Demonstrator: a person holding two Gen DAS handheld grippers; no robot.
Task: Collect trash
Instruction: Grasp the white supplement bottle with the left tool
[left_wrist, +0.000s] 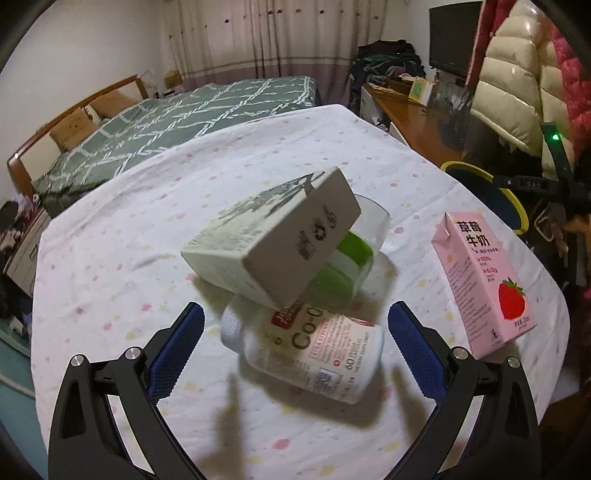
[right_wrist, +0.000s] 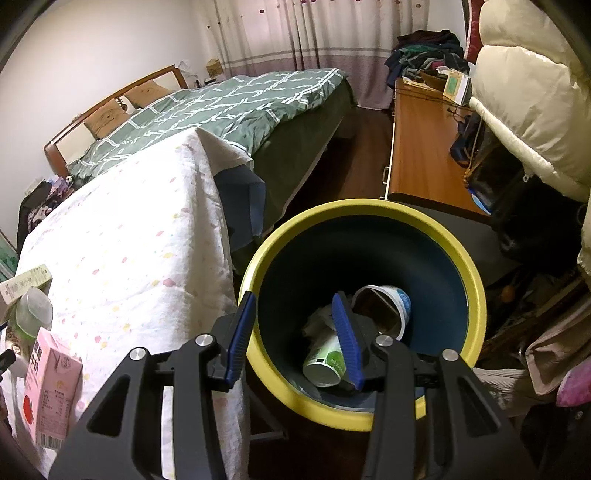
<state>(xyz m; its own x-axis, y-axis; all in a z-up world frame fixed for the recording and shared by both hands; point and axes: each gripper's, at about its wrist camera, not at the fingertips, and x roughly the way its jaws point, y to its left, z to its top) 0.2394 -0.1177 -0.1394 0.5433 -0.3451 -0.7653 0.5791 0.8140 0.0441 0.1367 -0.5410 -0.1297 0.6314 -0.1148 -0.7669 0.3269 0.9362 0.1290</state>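
The left gripper (left_wrist: 295, 343) is gaping empty around the bottle (left_wrist: 306, 354), while the right gripper (right_wrist: 295, 336) is hanging part-open, empty, over the bin (right_wrist: 476, 295).

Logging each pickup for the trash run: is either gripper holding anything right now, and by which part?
Nothing is held. The left gripper stands open around the lying supplement bottle, pads clear; the right gripper is open, empty, over the yellow-rimmed bin.
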